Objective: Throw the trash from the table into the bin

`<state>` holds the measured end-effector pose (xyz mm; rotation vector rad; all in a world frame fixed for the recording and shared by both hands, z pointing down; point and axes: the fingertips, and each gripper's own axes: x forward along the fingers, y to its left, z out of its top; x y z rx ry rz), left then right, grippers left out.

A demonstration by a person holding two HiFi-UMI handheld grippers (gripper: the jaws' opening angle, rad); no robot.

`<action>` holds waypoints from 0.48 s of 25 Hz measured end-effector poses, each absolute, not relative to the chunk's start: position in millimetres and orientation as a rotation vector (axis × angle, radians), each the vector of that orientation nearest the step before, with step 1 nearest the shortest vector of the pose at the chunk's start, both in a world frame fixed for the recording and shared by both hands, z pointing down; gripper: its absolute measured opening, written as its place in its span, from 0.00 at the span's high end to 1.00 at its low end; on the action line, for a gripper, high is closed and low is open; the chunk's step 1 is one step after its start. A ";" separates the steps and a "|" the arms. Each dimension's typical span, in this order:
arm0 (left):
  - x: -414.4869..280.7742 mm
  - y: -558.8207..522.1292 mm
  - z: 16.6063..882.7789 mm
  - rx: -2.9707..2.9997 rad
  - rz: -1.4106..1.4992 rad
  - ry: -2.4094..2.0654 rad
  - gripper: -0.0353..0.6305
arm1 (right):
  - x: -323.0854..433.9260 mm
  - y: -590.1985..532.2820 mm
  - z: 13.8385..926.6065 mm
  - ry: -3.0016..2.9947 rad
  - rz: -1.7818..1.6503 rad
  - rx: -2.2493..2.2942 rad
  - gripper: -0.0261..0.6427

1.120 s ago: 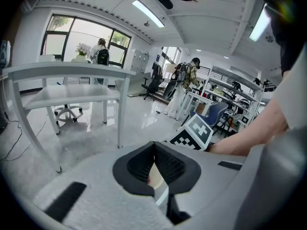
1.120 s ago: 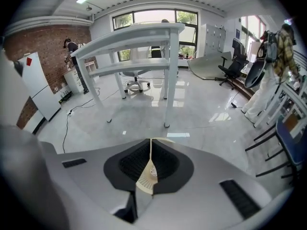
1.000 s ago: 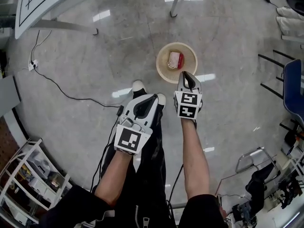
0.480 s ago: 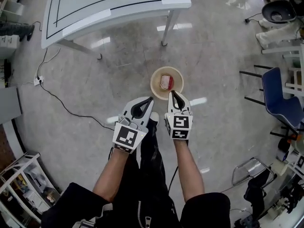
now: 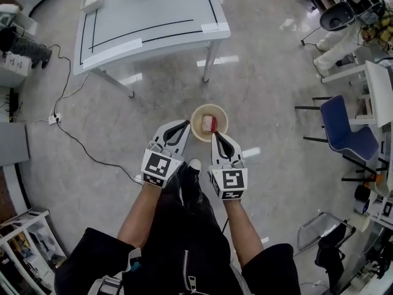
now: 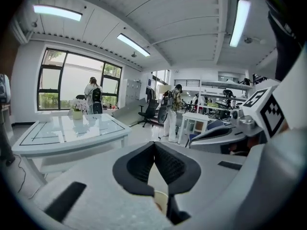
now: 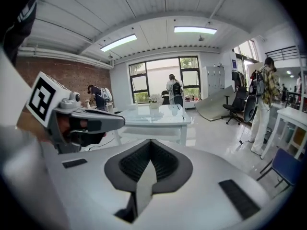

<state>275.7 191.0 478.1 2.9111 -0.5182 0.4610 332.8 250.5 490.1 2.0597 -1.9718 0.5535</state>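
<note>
i've got both tongs raised in front of me, side by side over the floor, with the bin just beyond their tips. the left tongs (image 5: 185,124) are clenched: in the left gripper view the two dark pads meet at the tip and nothing sits between them. the right tongs (image 5: 216,134) are clenched as well, pads pressed together with nothing between them in the right gripper view. in the head view the bin (image 5: 209,106), a round cream basket, stands on the grey floor between the two tips and a little past them. a red and white piece of trash (image 5: 208,123) lies inside it. the white table (image 5: 153,17) with black lines on its top stands well beyond the bin, and a small white box (image 5: 92,0) rests near its far left corner. a blue chair (image 5: 345,134) stands off to my right, and a black cable (image 5: 80,145) trails across the floor on my left. my legs in dark trousers show below the tongs.
</note>
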 end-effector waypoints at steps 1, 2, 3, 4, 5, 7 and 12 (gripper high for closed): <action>274.0 187.5 468.9 2.923 0.449 -0.531 0.94 | 327.6 254.1 474.6 -1.996 0.528 2.053 0.94; 272.6 183.5 458.8 2.936 0.434 -0.547 0.94 | 322.7 257.9 459.1 -2.019 0.497 2.044 0.94; 271.2 179.3 448.2 2.947 0.416 -0.566 0.94 | 317.8 262.1 444.7 -2.041 0.470 2.033 0.95; 269.5 175.4 437.3 2.956 0.398 -0.588 0.94 | 312.3 266.8 431.9 -2.064 0.451 2.023 0.95; 267.4 171.8 426.6 2.964 0.382 -0.610 0.94 | 305.6 271.3 420.8 -2.091 0.439 2.012 0.95; 262.1 168.5 408.6 2.976 0.354 -0.646 0.94 | 288.8 281.3 402.4 -2.145 0.422 1.988 0.95; 247.1 176.6 379.6 2.997 0.307 -0.703 0.94 | 249.8 304.3 377.5 -2.246 0.375 1.906 0.95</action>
